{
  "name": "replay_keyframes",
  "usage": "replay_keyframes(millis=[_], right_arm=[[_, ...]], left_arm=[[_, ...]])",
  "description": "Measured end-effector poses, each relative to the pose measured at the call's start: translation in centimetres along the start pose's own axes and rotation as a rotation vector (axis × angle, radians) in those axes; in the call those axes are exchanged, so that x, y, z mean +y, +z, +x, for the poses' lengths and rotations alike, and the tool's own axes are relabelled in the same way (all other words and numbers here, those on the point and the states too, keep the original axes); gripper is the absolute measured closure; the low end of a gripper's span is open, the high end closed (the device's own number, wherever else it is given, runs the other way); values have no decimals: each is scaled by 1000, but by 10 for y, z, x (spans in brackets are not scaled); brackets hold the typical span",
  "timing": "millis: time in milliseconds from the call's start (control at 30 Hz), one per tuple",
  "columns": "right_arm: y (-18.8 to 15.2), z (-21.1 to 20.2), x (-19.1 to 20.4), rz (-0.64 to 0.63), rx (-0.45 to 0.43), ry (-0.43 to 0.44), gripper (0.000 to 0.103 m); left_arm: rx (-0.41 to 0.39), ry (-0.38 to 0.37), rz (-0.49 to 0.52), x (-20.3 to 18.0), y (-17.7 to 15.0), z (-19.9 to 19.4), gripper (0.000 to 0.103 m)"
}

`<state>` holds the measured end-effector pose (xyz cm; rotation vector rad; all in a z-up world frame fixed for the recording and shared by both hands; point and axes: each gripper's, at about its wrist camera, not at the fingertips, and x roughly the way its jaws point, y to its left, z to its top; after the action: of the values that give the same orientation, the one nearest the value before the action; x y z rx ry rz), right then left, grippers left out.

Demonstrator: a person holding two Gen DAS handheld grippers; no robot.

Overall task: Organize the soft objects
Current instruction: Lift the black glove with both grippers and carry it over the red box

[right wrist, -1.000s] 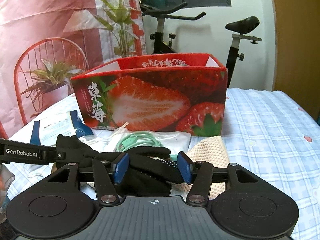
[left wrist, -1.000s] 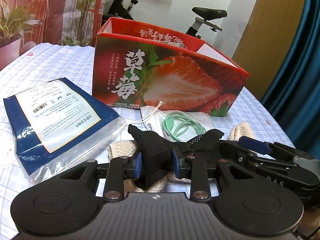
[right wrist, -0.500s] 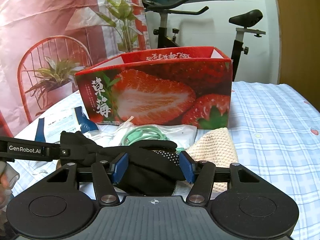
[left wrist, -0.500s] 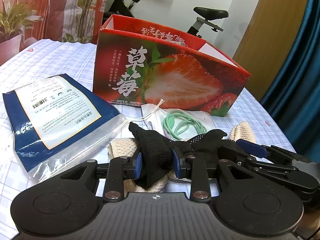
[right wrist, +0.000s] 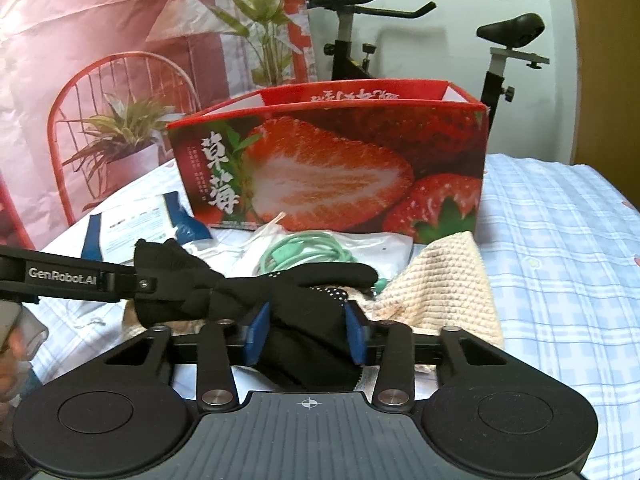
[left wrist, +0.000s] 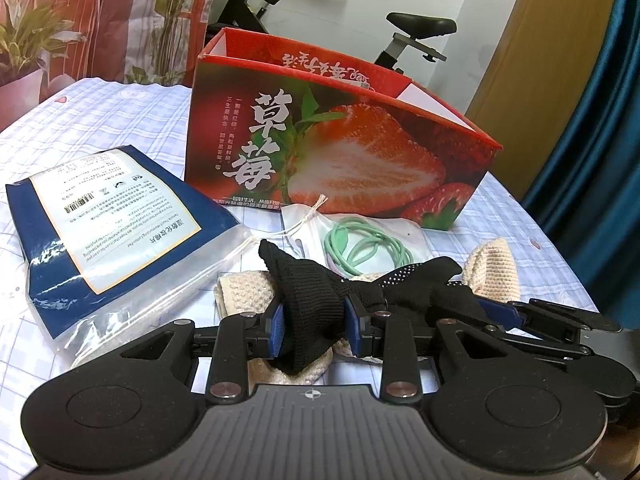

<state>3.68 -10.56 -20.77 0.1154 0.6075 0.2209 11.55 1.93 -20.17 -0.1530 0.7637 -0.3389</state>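
A black knit glove (left wrist: 316, 300) stretches between both grippers just above the table. My left gripper (left wrist: 314, 326) is shut on its cuff end. In the right wrist view the glove (right wrist: 308, 320) fills the gap of my right gripper (right wrist: 306, 334), whose jaws are closing with both blue pads against the fabric. A cream waffle cloth (right wrist: 436, 288) lies under and right of the glove, also visible as the cream cloth (left wrist: 244, 292) below the left gripper. The open red strawberry box (left wrist: 340, 152) stands just behind.
A blue-and-clear packet (left wrist: 104, 216) lies at the left. A clear bag with a green cord (left wrist: 360, 248) sits before the box (right wrist: 332, 168). The checked tablecloth (right wrist: 560, 248) extends to the right. An exercise bike (right wrist: 500, 52), plant and red chair stand behind.
My right gripper's jaws have narrowed onto the glove, and its view has tipped slightly downward. The left gripper keeps its hold and has not moved.
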Motion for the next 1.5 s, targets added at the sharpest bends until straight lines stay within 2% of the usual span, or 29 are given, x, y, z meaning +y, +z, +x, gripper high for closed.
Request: replay_keyframes(millis=[67, 167, 467, 600, 933, 1500], right_arm=[[0, -1, 1, 2, 2, 12, 79], [1, -5, 1, 5, -12, 30, 84], [14, -25, 0, 6, -139, 46, 85], [18, -32, -1, 14, -177, 44, 85], [28, -37, 0, 23, -208, 45, 85], [72, -34, -7, 38, -221, 37, 85]], left_arm=[[-1, 2, 4, 0, 0, 0, 69], [-3, 2, 15, -2, 2, -2, 71], [-108, -16, 86, -14, 21, -25, 72], [-127, -18, 105, -20, 25, -28, 72], [-135, -32, 93, -19, 41, -31, 72], [-137, -64, 53, -18, 85, -26, 72]])
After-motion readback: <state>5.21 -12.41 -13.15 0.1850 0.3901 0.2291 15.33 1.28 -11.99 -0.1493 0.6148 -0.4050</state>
